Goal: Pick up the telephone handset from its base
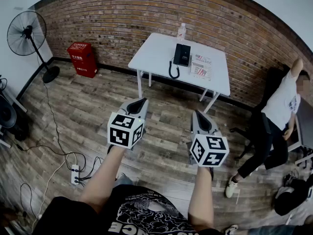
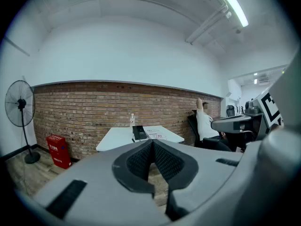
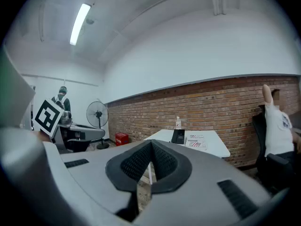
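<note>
A black telephone [image 1: 182,55] sits on a white table [image 1: 156,53] against the brick wall, handset resting on its base, coiled cord [image 1: 173,72] hanging toward the front edge. It shows small in the left gripper view as the telephone [image 2: 139,133] and in the right gripper view as the telephone [image 3: 178,136]. My left gripper [image 1: 141,103] and right gripper [image 1: 200,114] are held side by side over the wooden floor, well short of the table. Both have their jaws shut with nothing between them.
A water bottle [image 1: 181,32] and printed papers [image 1: 201,65] share the table. A red box [image 1: 82,58] and a standing fan [image 1: 27,34] are at the left wall. A seated person [image 1: 274,116] is at the right. Cables and a power strip [image 1: 75,174] lie on the floor.
</note>
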The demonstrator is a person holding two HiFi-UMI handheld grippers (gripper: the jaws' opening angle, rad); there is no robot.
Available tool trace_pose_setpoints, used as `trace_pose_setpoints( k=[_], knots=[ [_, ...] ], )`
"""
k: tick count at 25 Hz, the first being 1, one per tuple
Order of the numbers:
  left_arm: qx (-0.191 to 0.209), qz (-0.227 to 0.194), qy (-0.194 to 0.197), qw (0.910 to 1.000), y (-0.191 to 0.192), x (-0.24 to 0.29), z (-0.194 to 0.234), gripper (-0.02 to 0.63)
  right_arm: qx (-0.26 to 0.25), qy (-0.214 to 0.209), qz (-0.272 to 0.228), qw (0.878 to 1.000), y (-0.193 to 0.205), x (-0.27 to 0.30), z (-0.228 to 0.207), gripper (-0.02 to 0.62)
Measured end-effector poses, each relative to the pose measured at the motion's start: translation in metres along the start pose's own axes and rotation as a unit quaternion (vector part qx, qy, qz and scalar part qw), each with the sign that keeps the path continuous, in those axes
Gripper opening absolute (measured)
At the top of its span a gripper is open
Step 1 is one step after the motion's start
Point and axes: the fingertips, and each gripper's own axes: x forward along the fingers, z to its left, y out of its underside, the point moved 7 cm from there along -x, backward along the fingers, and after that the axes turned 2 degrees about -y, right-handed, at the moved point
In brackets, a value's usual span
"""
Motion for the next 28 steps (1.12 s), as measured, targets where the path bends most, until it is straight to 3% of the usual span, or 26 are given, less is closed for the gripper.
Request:
trace_pose_setpoints(
  k=[6, 14, 24, 28],
  knots=[
    [-0.011, 0.007, 0.005, 0.9999, 0.004, 0.006, -0.009, 0.006, 0.004, -0.004, 0.002, 1.0, 0.008, -0.007, -0.007, 0.0],
    [-0.027, 0.02, 0.013, 0.9993, 0.01, 0.027, 0.011, 0.006, -0.002, -0.017, 0.007, 1.0, 0.007, 0.021, -0.005, 0.0],
    [-0.059, 0.028, 0.042, 0.997, 0.008, 0.111, 0.071, 0.011, -0.002, -0.002, 0.029, 1.0, 0.004, 0.105, -0.023, 0.0],
    [-0.066, 0.034, 0.069, 0.9949, -0.003, 0.157, 0.097, 0.048, -0.006, 0.01, 0.036, 0.999, -0.01, 0.151, -0.03, 0.0]
  ],
)
